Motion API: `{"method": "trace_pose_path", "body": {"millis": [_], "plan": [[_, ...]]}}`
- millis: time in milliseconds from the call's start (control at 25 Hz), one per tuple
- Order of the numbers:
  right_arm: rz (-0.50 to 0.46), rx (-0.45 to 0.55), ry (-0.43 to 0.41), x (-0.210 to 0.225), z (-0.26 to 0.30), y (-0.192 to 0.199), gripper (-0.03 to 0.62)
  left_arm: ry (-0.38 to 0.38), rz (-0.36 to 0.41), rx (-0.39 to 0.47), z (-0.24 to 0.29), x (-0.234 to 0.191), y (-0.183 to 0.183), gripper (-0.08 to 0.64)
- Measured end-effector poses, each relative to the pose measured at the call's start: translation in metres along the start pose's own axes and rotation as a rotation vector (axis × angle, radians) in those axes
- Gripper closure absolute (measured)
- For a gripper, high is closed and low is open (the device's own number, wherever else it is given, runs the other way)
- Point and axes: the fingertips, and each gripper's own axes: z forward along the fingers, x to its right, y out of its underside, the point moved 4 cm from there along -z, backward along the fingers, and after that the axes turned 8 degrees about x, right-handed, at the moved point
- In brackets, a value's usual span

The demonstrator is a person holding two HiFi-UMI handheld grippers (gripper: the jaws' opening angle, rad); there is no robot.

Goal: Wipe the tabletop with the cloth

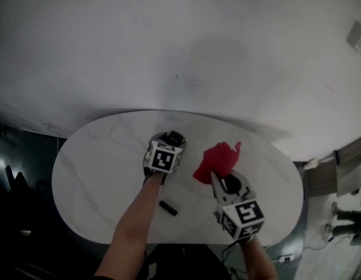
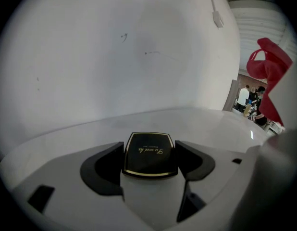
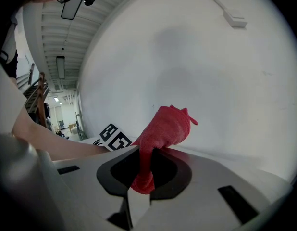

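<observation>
The right gripper [image 1: 218, 181] pinches a soft red cloth [image 1: 218, 161] over the white oval marble tabletop [image 1: 104, 156]. At its 9 o'clock, the left gripper [image 1: 173, 137] squeezes a white bottle with a square black lid [image 2: 149, 154].

The left gripper [image 1: 172, 139] points toward 1 o'clock, clamping a black-lidded container [image 2: 149, 153]; the right gripper [image 1: 219, 178] points toward 11 o'clock, pinching the cloth [image 1: 219, 161].

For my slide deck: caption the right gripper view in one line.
Right gripper pinching a bunched red cloth before a plain white wall.
</observation>
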Motion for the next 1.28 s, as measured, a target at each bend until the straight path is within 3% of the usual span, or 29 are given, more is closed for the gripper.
{"method": "trace_pose_path", "body": {"millis": [200, 600, 800, 1080, 1280], "plan": [[0.002, 0.018, 0.000, 0.005, 0.007, 0.001, 0.546, 0.023, 0.019, -0.074, 0.015, 0.003, 0.009, 0.224], [0.033, -0.006, 0.005, 0.003, 0.009, 0.005, 0.546, 0.029, 0.028, -0.072, 0.015, 0.005, 0.008, 0.221], [0.013, 0.027, 0.004, 0.005, 0.007, 0.005, 0.546, 0.029, 0.031, 0.006, 0.003, 0.008, 0.001, 0.218], [-0.009, 0.032, 0.003, 0.000, -0.001, -0.002, 0.546, 0.031, 0.027, 0.165, -0.053, 0.012, -0.028, 0.230], [0.009, 0.029, -0.011, -0.008, -0.005, -0.004, 0.546, -0.007, 0.020, 0.292, -0.098, 0.017, -0.045, 0.399]]}}
